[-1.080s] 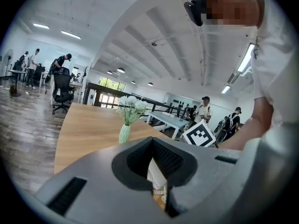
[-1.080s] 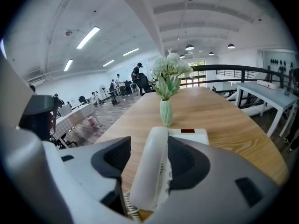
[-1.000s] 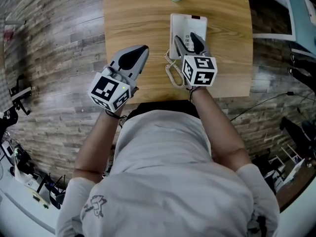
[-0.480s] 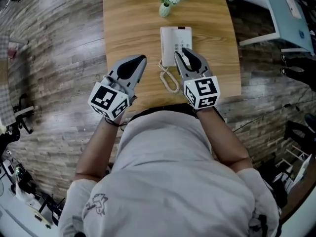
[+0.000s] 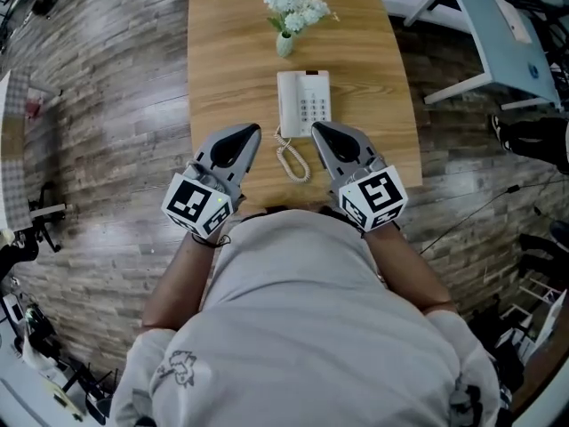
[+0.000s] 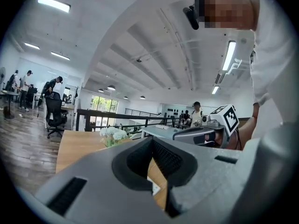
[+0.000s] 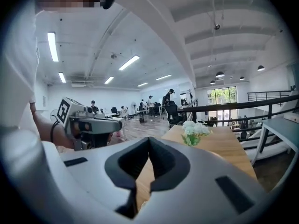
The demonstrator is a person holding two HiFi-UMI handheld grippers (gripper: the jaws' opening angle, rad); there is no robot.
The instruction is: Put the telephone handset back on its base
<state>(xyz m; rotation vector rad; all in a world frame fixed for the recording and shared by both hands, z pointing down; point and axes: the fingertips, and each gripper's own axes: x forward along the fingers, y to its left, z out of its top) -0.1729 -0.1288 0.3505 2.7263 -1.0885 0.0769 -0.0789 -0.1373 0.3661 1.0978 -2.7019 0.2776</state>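
The white telephone lies on the wooden table, its handset resting along the left side of the base beside the keypad. Its coiled cord trails toward the near edge. My right gripper hovers just short of the phone's near right corner, shut and empty. My left gripper is held left of the cord, also shut with nothing in it. In the left gripper view the jaws meet. The right gripper view shows its jaws closed too.
A small vase of white flowers stands beyond the phone at the table's far end. Wood plank floor surrounds the table. A pale desk stands to the right. People and office chairs show far off in both gripper views.
My right gripper has drawn back from over the phone toward my body and its jaws have closed. The left gripper has stayed put. The head view has shifted, showing more of the table.
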